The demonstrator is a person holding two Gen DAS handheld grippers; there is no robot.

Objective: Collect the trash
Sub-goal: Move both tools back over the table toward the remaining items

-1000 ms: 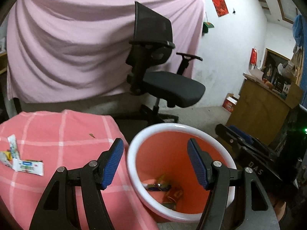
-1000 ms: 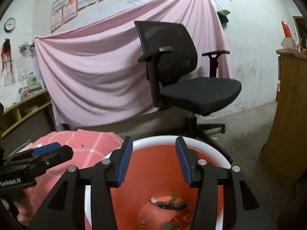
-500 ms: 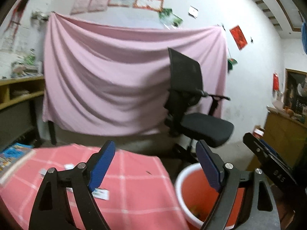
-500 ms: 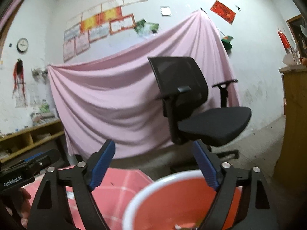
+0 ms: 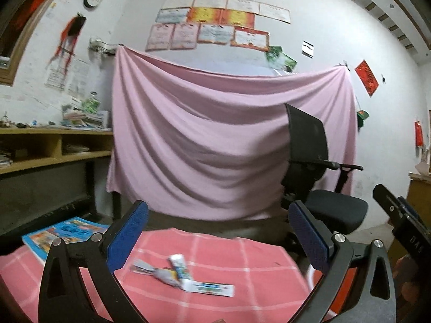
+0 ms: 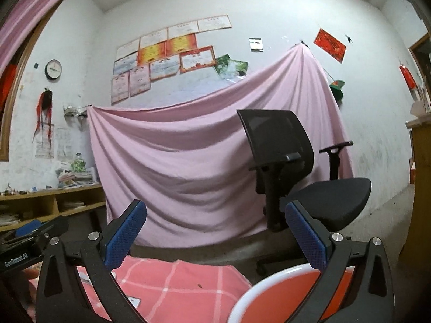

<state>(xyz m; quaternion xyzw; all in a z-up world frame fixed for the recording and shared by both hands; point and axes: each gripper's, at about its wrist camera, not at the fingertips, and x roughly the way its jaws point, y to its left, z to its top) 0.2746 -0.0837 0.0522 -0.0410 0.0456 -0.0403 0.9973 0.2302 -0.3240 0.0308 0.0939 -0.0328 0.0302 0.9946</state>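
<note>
Several crumpled wrappers (image 5: 186,274) lie on the pink checked tablecloth (image 5: 256,255), just below and ahead of my left gripper (image 5: 218,238). Its jaws are opening, wide apart, with nothing between them. The orange bucket (image 5: 347,282) with a white rim shows only as a sliver behind the right finger. In the right wrist view the bucket (image 6: 250,293) fills the lower right, beside the tablecloth (image 6: 175,282). My right gripper (image 6: 215,237) hovers above its rim, jaws opening and empty. One wrapper (image 6: 133,301) peeks out by the left finger.
A black office chair (image 6: 296,175) stands behind the bucket, in front of a hanging pink sheet (image 5: 202,148). A colourful book (image 5: 64,231) lies at the table's far left. Wooden shelves (image 5: 54,148) line the left wall. A wooden cabinet (image 6: 423,188) stands at the right.
Both grippers rose from over the bucket and tilted up to level, their jaws spreading wider. The left view swung left, from the bucket's inside to the wrappers on the table.
</note>
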